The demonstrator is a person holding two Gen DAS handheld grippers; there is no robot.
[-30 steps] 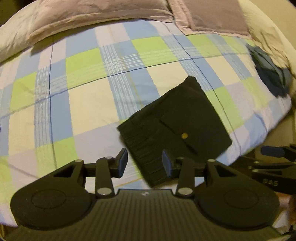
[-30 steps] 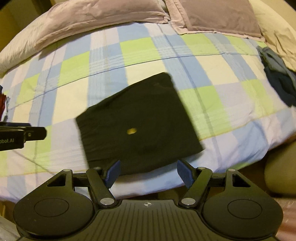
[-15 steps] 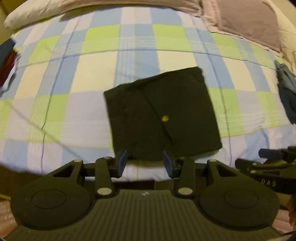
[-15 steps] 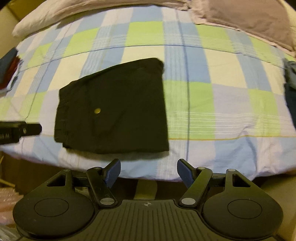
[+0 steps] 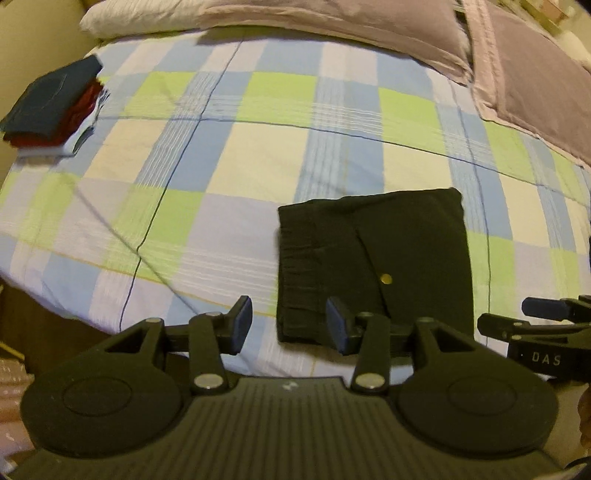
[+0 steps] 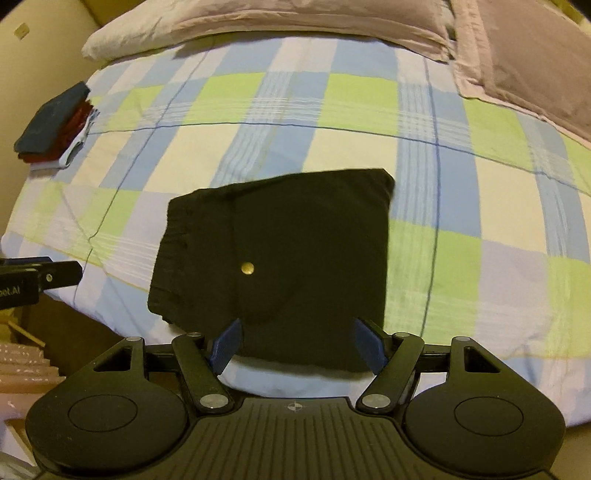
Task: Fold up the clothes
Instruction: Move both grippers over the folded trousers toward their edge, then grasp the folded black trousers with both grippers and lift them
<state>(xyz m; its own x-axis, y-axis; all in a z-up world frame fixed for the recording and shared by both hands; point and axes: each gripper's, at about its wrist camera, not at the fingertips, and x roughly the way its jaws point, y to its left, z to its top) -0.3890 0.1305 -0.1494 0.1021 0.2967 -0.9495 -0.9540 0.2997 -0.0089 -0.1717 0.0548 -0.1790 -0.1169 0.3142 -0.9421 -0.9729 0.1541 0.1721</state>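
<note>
On bed (image 5: 258, 155): folded black shorts (image 6: 280, 254) | stack (image 5: 51, 107) far-left | left fingers (image 5: 240, 325) opening, right fingers (image 6: 225, 345) apart, both empty

The folded shorts (image 6: 280, 258) lie on the bed (image 6: 461, 258) near its front edge. A stack of folded clothes (image 6: 55, 129) sits far off to the left, and pillows (image 6: 258, 22) lie behind, along the head.

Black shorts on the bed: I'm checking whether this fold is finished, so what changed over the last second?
Both wrist views swung left, bringing the folded stack into sight. The left gripper is opening, with nothing between its pads. The black shorts stayed folded flat on the checked bedspread, untouched; the right gripper stayed open and empty.
</note>
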